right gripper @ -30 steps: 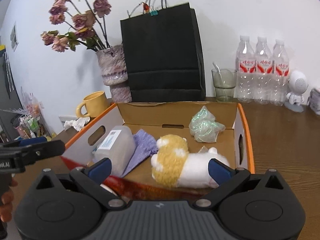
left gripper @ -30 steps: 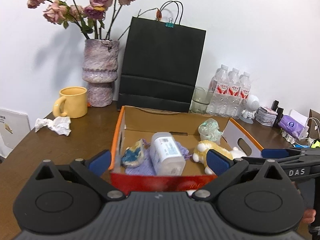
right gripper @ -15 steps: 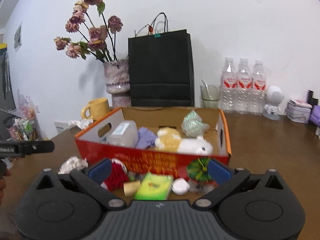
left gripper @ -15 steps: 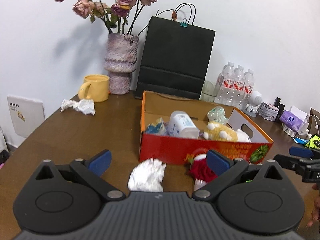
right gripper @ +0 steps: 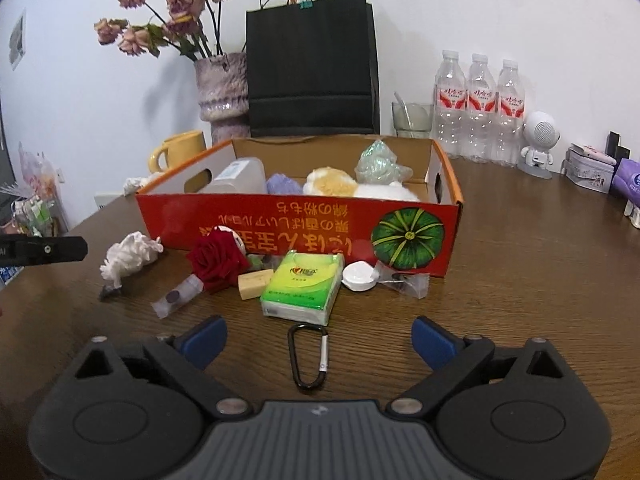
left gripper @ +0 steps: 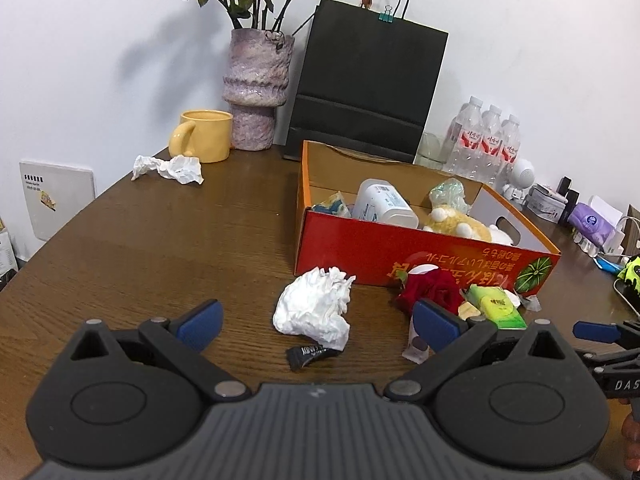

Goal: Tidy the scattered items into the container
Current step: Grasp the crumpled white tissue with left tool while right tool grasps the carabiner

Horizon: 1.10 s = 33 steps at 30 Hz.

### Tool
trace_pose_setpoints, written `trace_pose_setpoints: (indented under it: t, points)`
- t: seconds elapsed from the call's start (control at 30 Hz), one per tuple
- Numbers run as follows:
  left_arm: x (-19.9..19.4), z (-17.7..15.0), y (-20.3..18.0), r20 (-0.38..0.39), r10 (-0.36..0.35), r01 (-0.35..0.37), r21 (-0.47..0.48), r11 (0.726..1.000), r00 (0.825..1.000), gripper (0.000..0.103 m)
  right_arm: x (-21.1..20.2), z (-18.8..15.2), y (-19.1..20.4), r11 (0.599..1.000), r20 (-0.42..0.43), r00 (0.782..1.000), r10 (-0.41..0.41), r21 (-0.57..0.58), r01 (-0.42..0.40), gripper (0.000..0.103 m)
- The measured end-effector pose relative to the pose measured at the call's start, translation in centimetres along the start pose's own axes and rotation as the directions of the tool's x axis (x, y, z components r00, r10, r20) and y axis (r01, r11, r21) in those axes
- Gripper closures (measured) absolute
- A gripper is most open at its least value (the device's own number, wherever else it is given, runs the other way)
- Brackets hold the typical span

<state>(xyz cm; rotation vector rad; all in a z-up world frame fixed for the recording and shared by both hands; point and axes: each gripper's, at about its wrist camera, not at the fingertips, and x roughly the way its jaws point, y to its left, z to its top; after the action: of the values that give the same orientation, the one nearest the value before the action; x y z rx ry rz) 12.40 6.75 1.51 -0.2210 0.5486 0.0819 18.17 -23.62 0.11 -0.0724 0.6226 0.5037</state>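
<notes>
Your right gripper (right gripper: 318, 330) was spread wide and empty, with the carabiner (right gripper: 307, 358) lying dead ahead between its fingers — long axis pointing away from you. Your left gripper (left gripper: 316, 320), also agape, faced the tissue (left gripper: 314, 308).

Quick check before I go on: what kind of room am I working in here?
Probably a home or small office corner, staged for tidying: a wooden table against a white wall, with a vase of dried roses, a yellow mug, water bottles, and a red box with clutter in front.
</notes>
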Motion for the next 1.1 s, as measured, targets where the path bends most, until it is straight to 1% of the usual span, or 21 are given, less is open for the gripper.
trace_pose_setpoints:
  t: [0.2,0.27,0.3,0.37,0.4,0.43,0.47,0.5,0.53,0.57,0.6,0.63,0.7,0.93,1.1]
  points:
    - [2.2,0.2,-0.1,-0.039,0.017,-0.014,0.071,0.997,0.999,0.0,1.6,-0.1,0.5,1.0,-0.052,0.999,0.009,-0.009,-0.009,0.017]
    - [3.3,0.4,-0.2,-0.049,0.018,-0.014,0.085,0.996,0.999,0.0,2.1,-0.1,0.5,1.0,-0.067,0.998,0.004,0.002,-0.004,0.026]
    - [3.7,0.5,-0.2,-0.05,0.021,-0.016,0.093,0.996,0.999,0.001,2.3,-0.1,0.5,1.0,-0.073,0.997,0.002,0.007,-0.002,0.028]
    - [4.9,0.6,-0.4,-0.057,0.035,-0.029,0.109,0.994,0.998,0.004,2.6,-0.1,0.4,1.0,-0.089,0.996,0.005,0.017,-0.004,0.037]
    - [5.5,0.7,-0.3,-0.063,0.038,-0.031,0.117,0.993,0.997,0.008,2.6,-0.2,0.4,1.0,-0.092,0.996,0.003,0.018,-0.002,0.038]
    - [6.0,0.7,-0.4,-0.073,0.04,-0.032,0.119,0.992,0.997,0.016,2.6,-0.2,0.4,1.0,-0.09,0.996,-0.003,0.015,0.004,0.041]
    - [6.4,0.7,-0.3,-0.083,0.037,-0.027,0.118,0.993,0.996,0.021,2.6,-0.2,0.3,1.0,-0.089,0.996,-0.003,0.014,0.004,0.047]
    - [6.7,0.6,-0.3,-0.095,0.029,-0.018,0.118,0.993,0.995,0.034,2.5,-0.2,0.3,1.0,-0.087,0.996,-0.002,0.011,0.003,0.051]
    - [7.1,0.6,-0.2,-0.108,0.025,-0.013,0.115,0.993,0.994,0.054,2.5,-0.1,0.4,1.0,-0.086,0.996,-0.008,0.006,0.008,0.062]
    - [7.3,0.4,-0.1,-0.115,0.024,-0.011,0.111,0.994,0.993,0.061,2.5,-0.1,0.4,1.0,-0.085,0.996,-0.021,-0.002,0.02,0.075]
    - [7.4,0.3,0.0,-0.113,0.018,-0.006,0.109,0.994,0.993,0.062,2.6,-0.1,0.5,1.0,-0.085,0.996,-0.027,-0.006,0.027,0.079]
    - [7.3,0.2,0.0,-0.104,0.018,-0.007,0.109,0.994,0.994,0.065,2.5,-0.1,0.4,1.0,-0.087,0.996,-0.028,-0.004,0.027,0.079]
    - [6.9,0.2,0.1,-0.084,0.012,-0.003,0.105,0.994,0.996,0.067,2.4,-0.1,0.3,1.0,-0.087,0.996,-0.022,0.004,0.022,0.079]
    - [6.2,0.4,0.3,-0.05,0.009,-0.004,0.096,0.995,0.999,0.068,2.3,0.0,0.1,0.999,-0.08,0.997,-0.017,0.032,0.019,0.08]
    - [5.4,0.4,0.2,-0.026,0.001,0.002,0.092,0.996,1.0,0.069,1.6,0.2,0.1,0.999,-0.056,0.998,-0.019,0.029,0.02,0.079]
